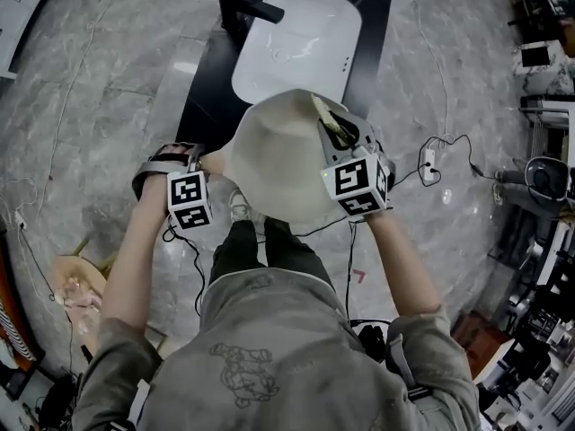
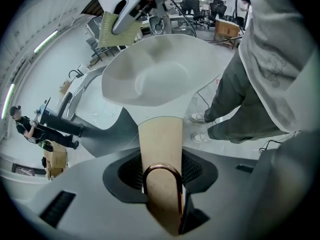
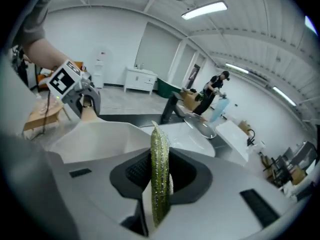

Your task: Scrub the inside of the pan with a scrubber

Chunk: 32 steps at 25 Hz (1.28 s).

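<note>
A cream pan (image 1: pixel 278 164) is held up in the air in front of me, its inside facing the sink. My left gripper (image 1: pixel 199 162) is shut on the pan's tan handle (image 2: pixel 160 144), whose copper hanging loop (image 2: pixel 162 173) lies between the jaws. My right gripper (image 1: pixel 346 137) is shut on a flat green-yellow scrubber (image 1: pixel 328 119) at the pan's far right rim. In the right gripper view the scrubber (image 3: pixel 160 169) stands edge-on between the pads, with the pan's bowl (image 3: pixel 95 139) just to its left. The left gripper view shows the scrubber (image 2: pixel 117 29) above the bowl's (image 2: pixel 160 79) far edge.
A white sink (image 1: pixel 296 48) sits in a black counter (image 1: pixel 202 97) just beyond the pan, with a black faucet (image 1: pixel 256 3) at its far left. Cables (image 1: pixel 440 164) lie on the marble floor at right. A wooden stool (image 1: pixel 76 290) stands at left. A person (image 3: pixel 212 91) stands near the counter's far end.
</note>
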### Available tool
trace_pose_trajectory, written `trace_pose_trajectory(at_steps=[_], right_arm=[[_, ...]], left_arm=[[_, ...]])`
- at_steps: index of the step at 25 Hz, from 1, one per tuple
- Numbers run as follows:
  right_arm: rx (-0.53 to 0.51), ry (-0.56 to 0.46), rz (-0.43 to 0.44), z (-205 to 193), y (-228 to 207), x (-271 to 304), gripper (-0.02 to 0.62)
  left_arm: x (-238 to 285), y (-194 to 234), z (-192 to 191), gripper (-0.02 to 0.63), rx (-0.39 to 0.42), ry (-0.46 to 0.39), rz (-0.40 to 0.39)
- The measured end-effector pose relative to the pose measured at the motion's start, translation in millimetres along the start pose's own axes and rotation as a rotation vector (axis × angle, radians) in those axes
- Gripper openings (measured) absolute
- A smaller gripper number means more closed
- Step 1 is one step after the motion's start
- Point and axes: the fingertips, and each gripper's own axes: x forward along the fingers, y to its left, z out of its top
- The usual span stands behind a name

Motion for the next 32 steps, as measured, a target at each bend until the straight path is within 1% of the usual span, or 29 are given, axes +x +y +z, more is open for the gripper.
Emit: trace_pose_trajectory(at_steps=[2, 5, 9, 12, 14, 18, 21, 25, 29, 32], right_arm=[[0.001, 0.01, -0.067, -5.3, -5.4, 12.8, 0.08], [-0.036, 0.046, -0.108, -17.8, 0.7, 35.4, 0.08], [-0.113, 0.092, -0.112, -32.6, 14.7, 55.1, 0.08], [-0.135, 0.122, -0.074, -43.9, 27.5, 70.2, 0.08], [-0.158, 0.153, -0.017, -54.4, 44.6, 81.5, 0.08], [-0.188, 0.203, 0.128, -67.8, 87.6, 88.4, 0.08], [-0.211, 0.184, 0.226, -65.2, 114.9, 83.3, 0.08], [-0.223, 0.156, 0.409, -57.5, 150.7, 70.4, 0.08], [-0.245, 0.169, 0.545, -59.5, 177.7, 52.4, 0.08], [-0.236, 0.198, 0.661, -63.6, 202.0, 33.7, 0.08]], left_arm=[[0.3, 0.7, -0.7, 0.169, 0.005, 0.001, 0.001], [1.3, 1.1, -1.3, 0.169, 0.004, -0.006, 0.002], [1.1, 0.7, -1.3, 0.167, 0.022, -0.019, 0.014], [1.2, 2.1, -1.5, 0.166, 0.026, -0.03, 0.022], [1.8, 2.2, -1.7, 0.166, 0.024, -0.034, 0.023], [1.6, 2.4, -1.0, 0.166, 0.025, -0.039, 0.022], [2.2, 1.9, -1.9, 0.166, 0.021, -0.045, 0.02], [2.3, 1.0, -5.0, 0.166, 0.011, -0.045, 0.022], [2.6, 0.9, -2.2, 0.166, 0.014, -0.048, 0.02], [0.9, 0.0, -1.9, 0.166, 0.014, -0.047, 0.02]])
